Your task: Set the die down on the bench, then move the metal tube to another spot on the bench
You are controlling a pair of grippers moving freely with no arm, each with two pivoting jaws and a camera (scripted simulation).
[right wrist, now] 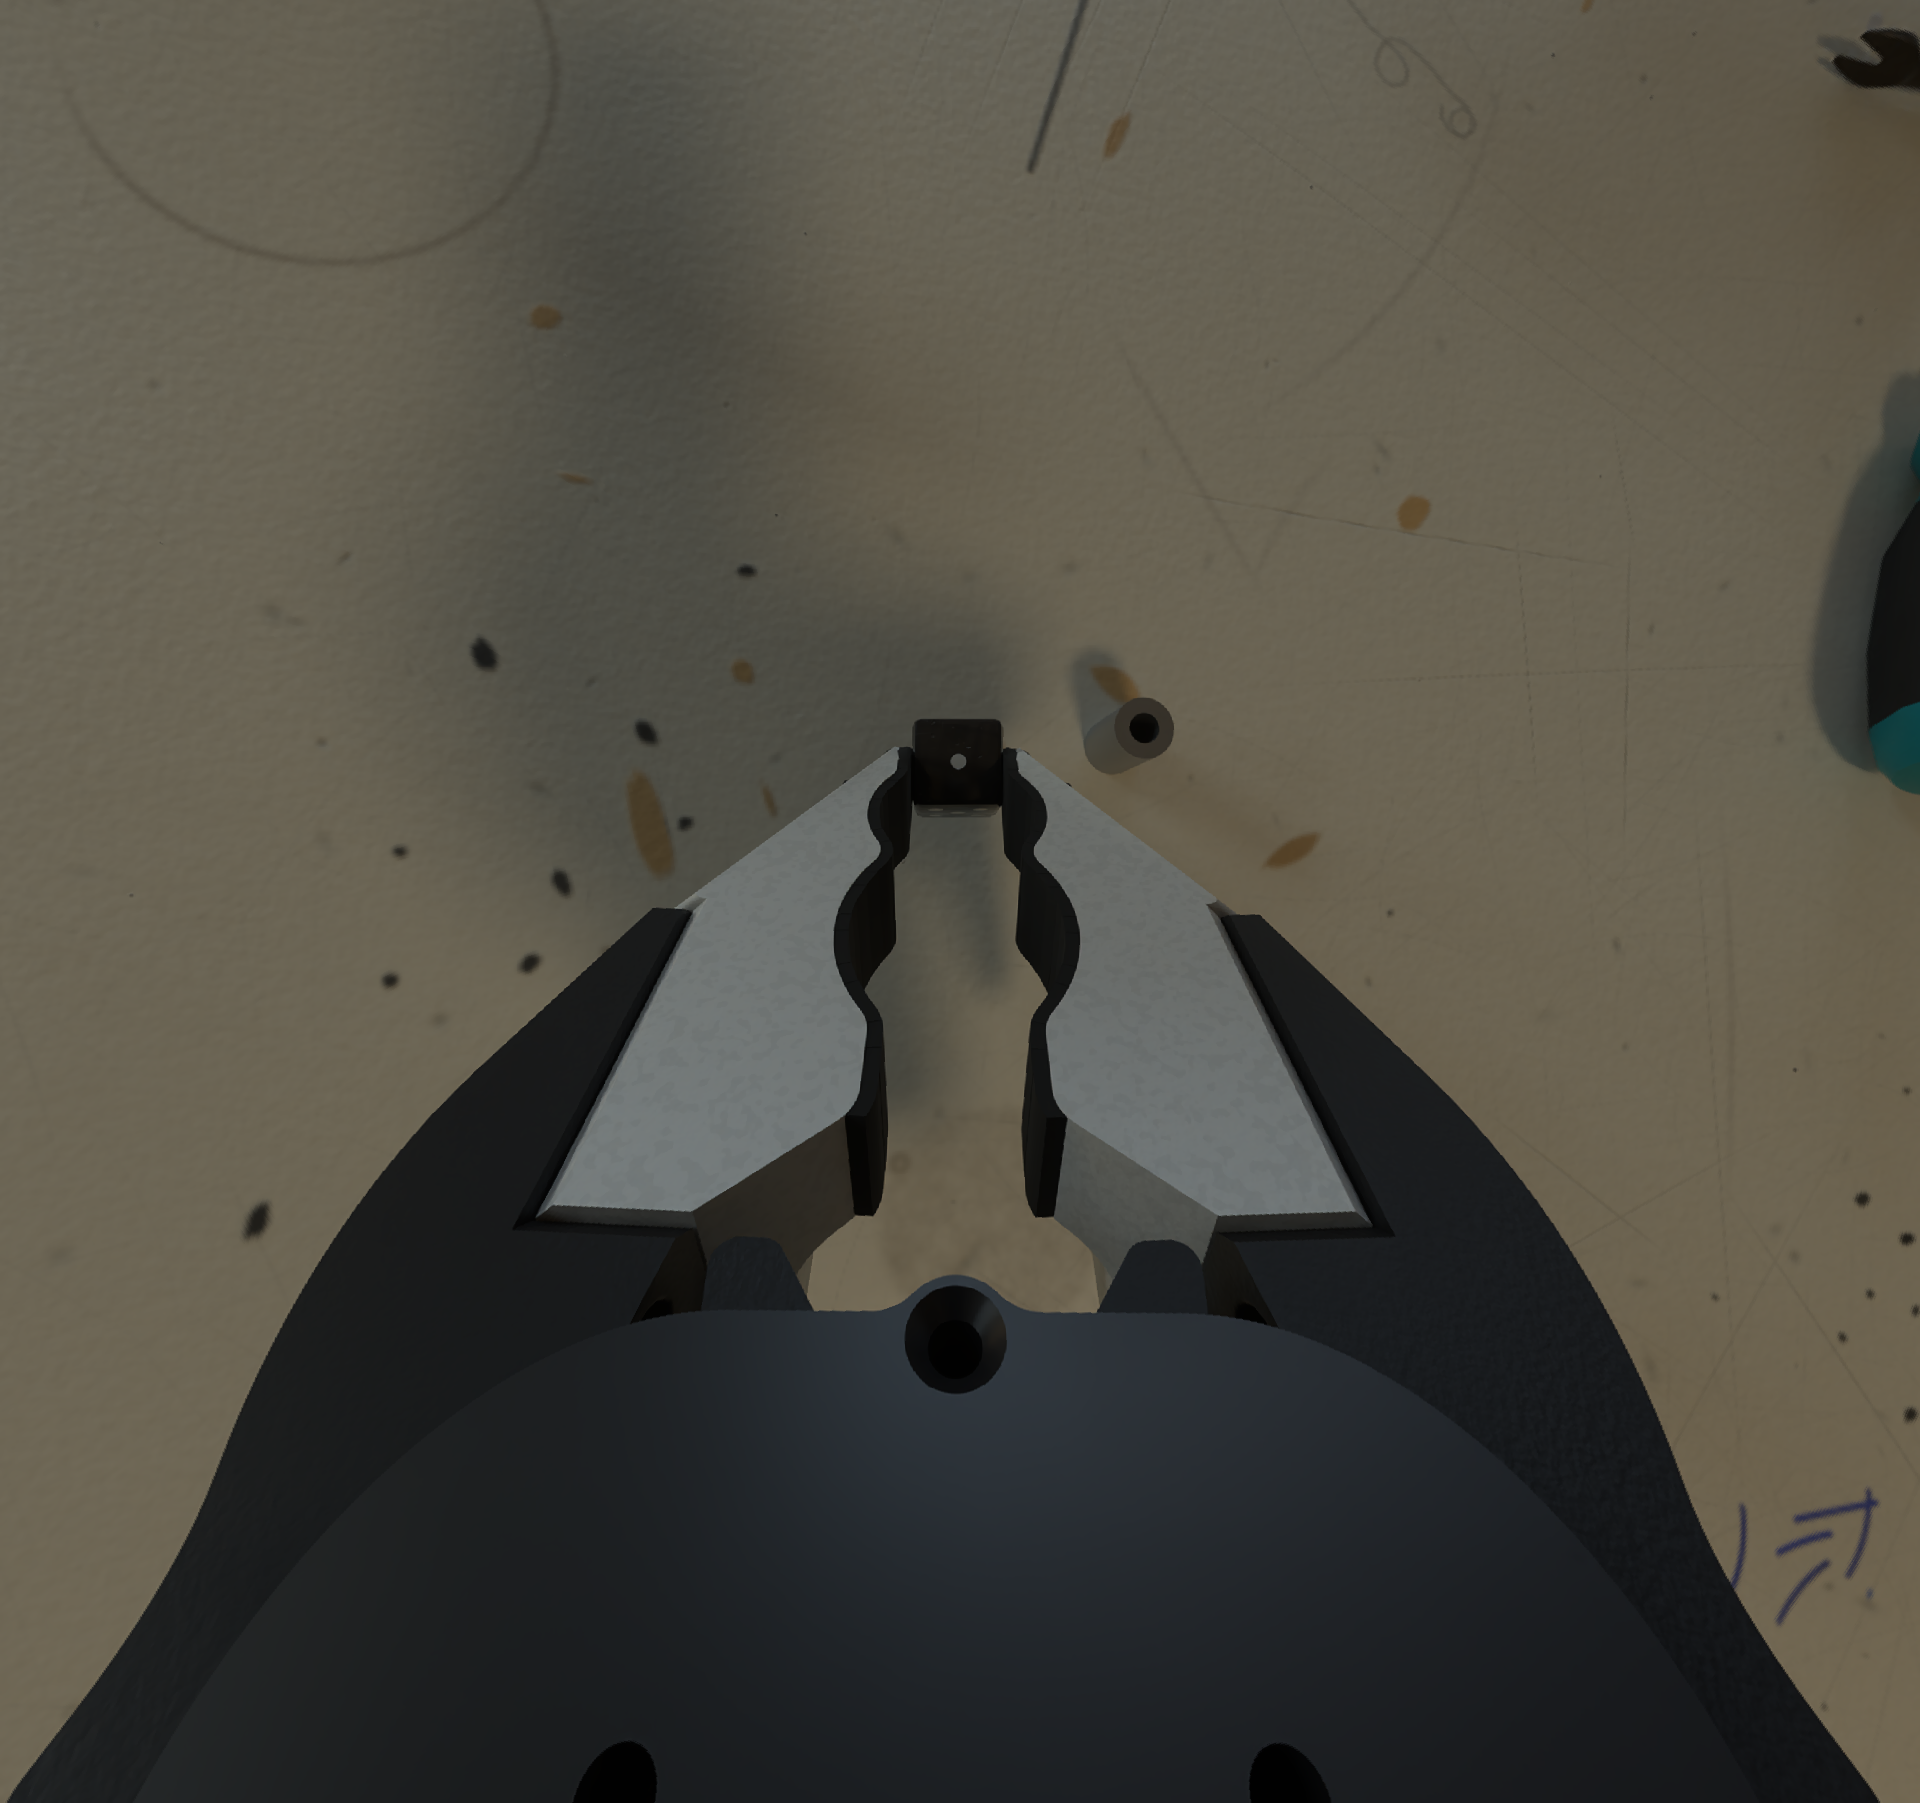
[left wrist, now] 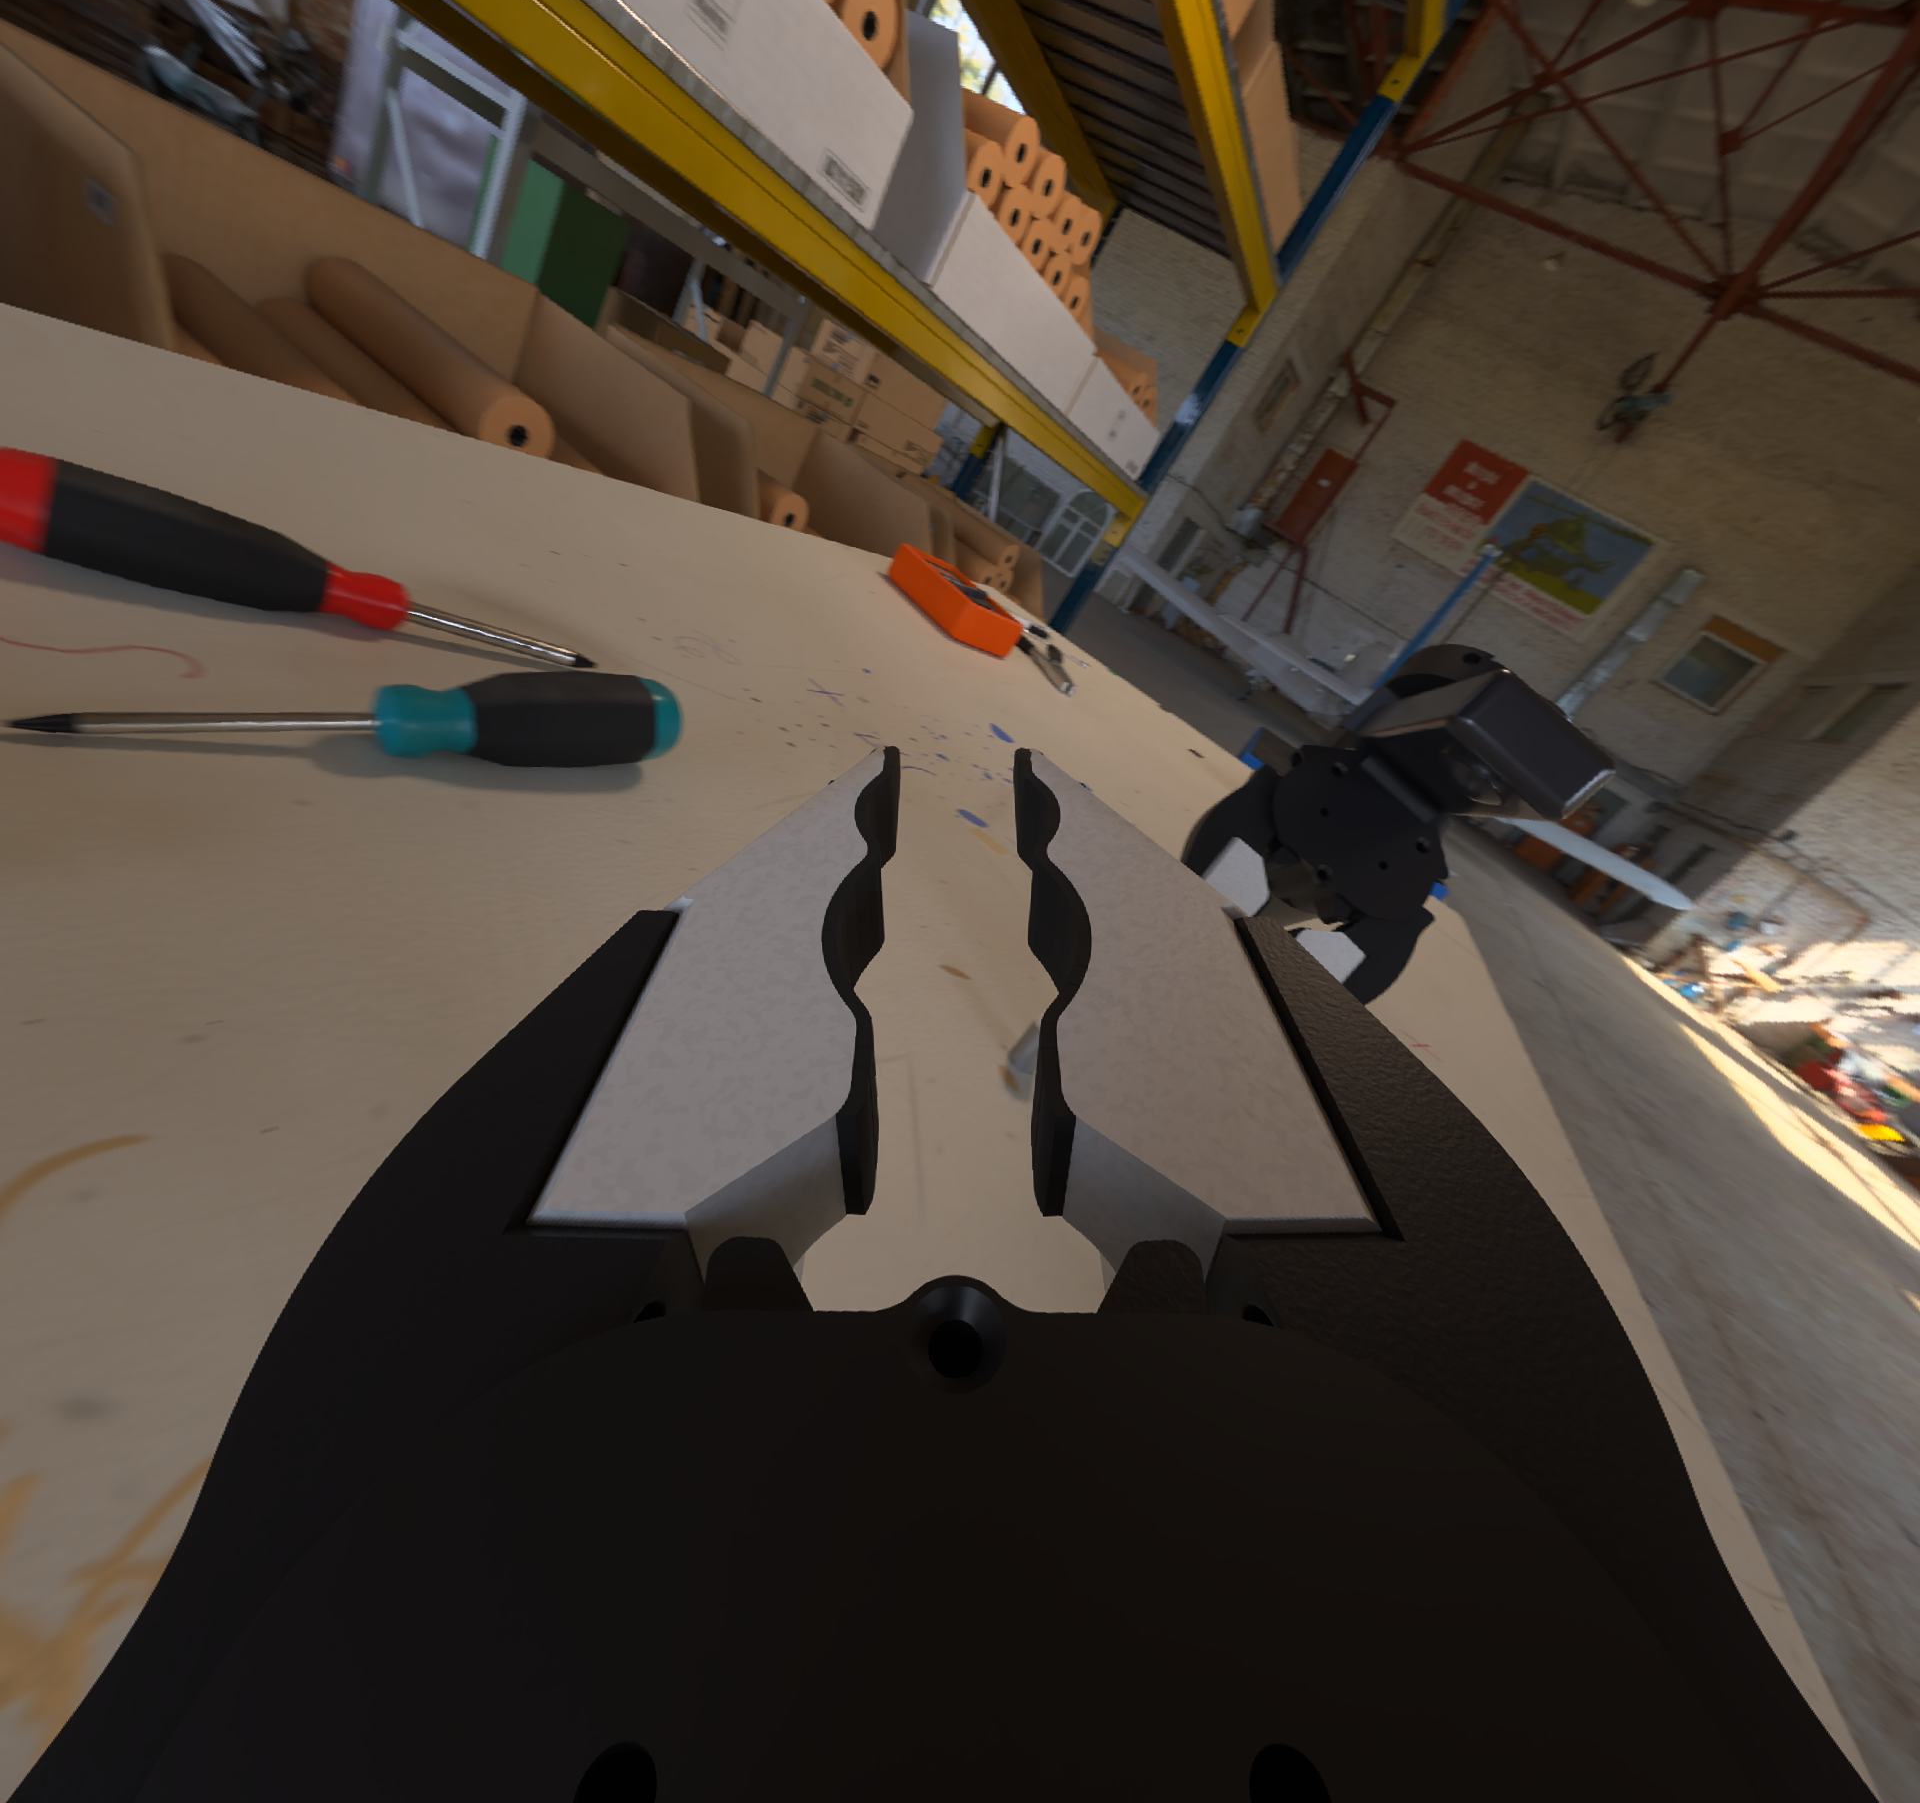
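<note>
My right gripper [right wrist: 956,766] points straight down at the bench [right wrist: 416,506] and is shut on a small black die [right wrist: 957,761] held at its fingertips. I cannot tell whether the die touches the bench. The short grey metal tube [right wrist: 1127,737] lies on the bench just right of the die, apart from it. My left gripper [left wrist: 954,766] is open and empty, low over the bench. One end of the tube [left wrist: 1023,1052] shows beside its right finger. The right gripper [left wrist: 1283,906] also shows in the left wrist view, at the right.
A red-and-black screwdriver [left wrist: 208,548] and a teal-and-black screwdriver [left wrist: 520,719] lie at the left. An orange box [left wrist: 951,600] sits farther off near the bench's edge [left wrist: 1507,1078]. The teal handle [right wrist: 1896,631] also shows at the right edge of the right wrist view.
</note>
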